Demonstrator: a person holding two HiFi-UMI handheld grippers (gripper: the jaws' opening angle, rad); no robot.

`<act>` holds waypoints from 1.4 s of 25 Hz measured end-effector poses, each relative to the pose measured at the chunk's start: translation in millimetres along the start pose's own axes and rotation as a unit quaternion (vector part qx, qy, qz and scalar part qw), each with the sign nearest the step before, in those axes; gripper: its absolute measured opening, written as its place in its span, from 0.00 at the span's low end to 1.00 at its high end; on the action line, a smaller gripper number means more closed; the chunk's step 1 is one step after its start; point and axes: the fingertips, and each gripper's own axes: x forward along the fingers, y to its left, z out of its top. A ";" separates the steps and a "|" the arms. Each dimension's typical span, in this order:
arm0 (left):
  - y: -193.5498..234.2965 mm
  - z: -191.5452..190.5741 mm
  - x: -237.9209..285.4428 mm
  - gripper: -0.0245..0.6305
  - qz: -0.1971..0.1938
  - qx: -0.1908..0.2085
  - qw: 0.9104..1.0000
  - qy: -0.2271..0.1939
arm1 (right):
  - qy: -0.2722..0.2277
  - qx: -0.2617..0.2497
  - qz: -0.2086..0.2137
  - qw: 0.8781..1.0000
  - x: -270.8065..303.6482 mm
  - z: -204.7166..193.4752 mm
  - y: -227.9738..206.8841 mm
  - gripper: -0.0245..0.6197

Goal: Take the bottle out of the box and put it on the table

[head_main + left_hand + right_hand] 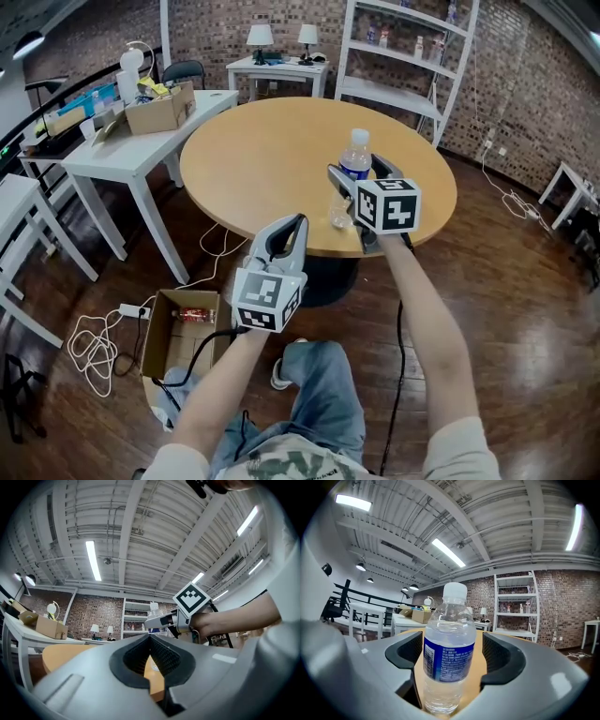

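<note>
A clear water bottle (354, 155) with a blue label and white cap stands upright on the round wooden table (262, 159), near its right side. My right gripper (356, 175) is level with the bottle, one jaw on each side. In the right gripper view the bottle (449, 653) sits between the pads of my right gripper (453, 649) with a gap on both sides, so the jaws are open. My left gripper (296, 223) hovers shut and empty at the table's near edge; its pads meet in the left gripper view (150, 638). An open cardboard box (155, 337) lies on the floor below.
White tables (122, 155) at the left carry another cardboard box (159, 111) and clutter. A white shelf (403, 56) and a small lamp table (281, 67) stand behind. Cables (89, 342) lie on the floor by the open box, which holds a red item (197, 316).
</note>
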 end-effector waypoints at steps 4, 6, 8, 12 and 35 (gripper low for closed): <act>-5.2 1.2 -4.5 0.02 -0.004 -0.002 1.000 -0.002 | -0.011 -0.003 -0.013 1.000 -15.4 2.5 -1.2 0.62; -7.0 4.6 -6.6 0.02 -0.006 0.001 1.000 -0.005 | -0.014 -0.005 -0.016 1.000 -21.9 4.1 0.7 0.62; -8.0 7.6 -8.8 0.02 -0.006 0.001 1.000 -0.007 | -0.022 -0.003 -0.017 1.000 -30.9 7.2 3.5 0.61; -7.1 10.2 -13.5 0.02 -0.004 -0.012 1.000 -0.008 | -0.048 0.000 -0.024 0.999 -54.2 13.0 11.3 0.58; 11.4 3.3 -139.0 0.02 0.053 0.019 0.998 0.011 | -0.095 0.037 0.091 0.991 -141.1 -58.3 196.1 0.20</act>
